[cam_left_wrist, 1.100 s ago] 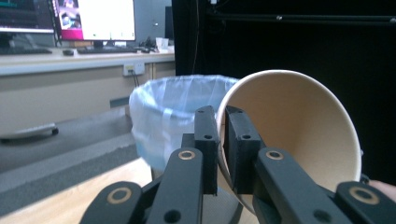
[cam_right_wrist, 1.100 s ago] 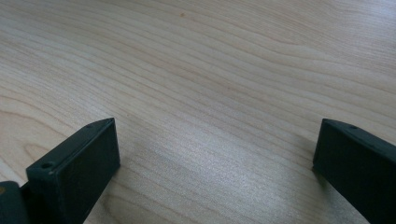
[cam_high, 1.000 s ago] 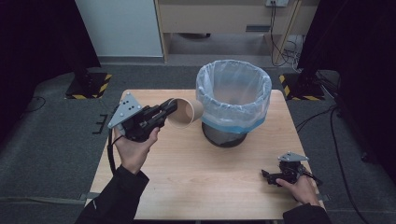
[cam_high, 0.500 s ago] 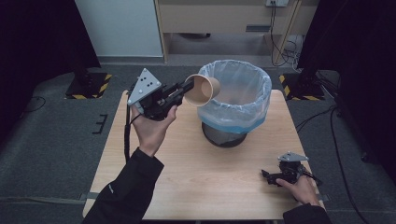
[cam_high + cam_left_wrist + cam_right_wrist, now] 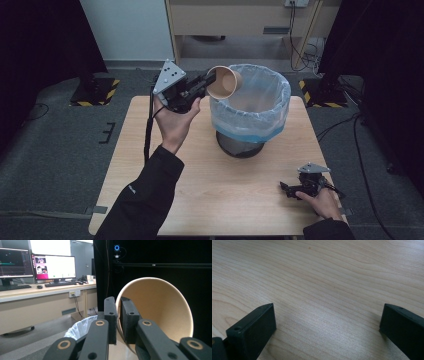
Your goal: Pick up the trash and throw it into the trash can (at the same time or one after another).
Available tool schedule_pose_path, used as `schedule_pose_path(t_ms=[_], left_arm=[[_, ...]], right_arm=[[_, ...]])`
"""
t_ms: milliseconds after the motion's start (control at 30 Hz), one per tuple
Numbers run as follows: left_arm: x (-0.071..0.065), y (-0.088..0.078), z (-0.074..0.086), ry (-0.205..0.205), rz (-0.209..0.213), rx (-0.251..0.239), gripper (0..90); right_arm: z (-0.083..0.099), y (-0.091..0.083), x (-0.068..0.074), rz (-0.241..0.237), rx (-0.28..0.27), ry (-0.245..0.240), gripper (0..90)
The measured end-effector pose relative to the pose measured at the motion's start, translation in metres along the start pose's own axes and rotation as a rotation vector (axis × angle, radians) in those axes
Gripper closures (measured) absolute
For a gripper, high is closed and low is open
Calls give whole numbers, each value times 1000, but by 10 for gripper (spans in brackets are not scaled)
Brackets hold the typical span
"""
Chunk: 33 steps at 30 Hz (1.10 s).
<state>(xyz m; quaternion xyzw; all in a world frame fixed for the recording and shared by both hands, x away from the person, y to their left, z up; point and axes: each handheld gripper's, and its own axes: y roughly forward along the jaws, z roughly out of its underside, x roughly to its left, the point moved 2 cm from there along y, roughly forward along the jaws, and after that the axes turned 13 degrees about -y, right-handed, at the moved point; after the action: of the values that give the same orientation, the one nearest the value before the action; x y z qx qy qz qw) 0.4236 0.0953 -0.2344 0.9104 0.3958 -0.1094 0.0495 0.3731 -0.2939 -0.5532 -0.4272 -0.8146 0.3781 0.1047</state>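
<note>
A brown paper cup hangs in the air at the left rim of the bin, its mouth facing the camera. My left gripper is shut on the cup's rim, one jaw inside and one outside. In the left gripper view the cup opens to the right of the jaws, and the bin's plastic liner lies below. My right gripper rests open on the wooden table at the front right, with bare wood between its jaws.
The bin is a dark can lined with a pale blue bag, standing at the table's back centre. A desk with monitors stands beyond the table. Floor stands with yellow-black markings sit off the table's far corners.
My left gripper has lifted the cup from table height and carried it right, up to the bin's rim. The right gripper has stayed still.
</note>
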Motion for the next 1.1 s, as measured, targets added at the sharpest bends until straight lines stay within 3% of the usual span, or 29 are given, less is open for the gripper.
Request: schedule_pose_path(t_ms=[600,767,1100], left_arm=[[-2,46,-5,28,-36,35,837],[3,60,1,35,-67,54,837],[11,89,30,16,-104,167,837]], right_arm=[[0,0,0,-3,2,1,7],[0,0,0,-3,2,-1,7],[0,0,0,-3,1,-2,7]])
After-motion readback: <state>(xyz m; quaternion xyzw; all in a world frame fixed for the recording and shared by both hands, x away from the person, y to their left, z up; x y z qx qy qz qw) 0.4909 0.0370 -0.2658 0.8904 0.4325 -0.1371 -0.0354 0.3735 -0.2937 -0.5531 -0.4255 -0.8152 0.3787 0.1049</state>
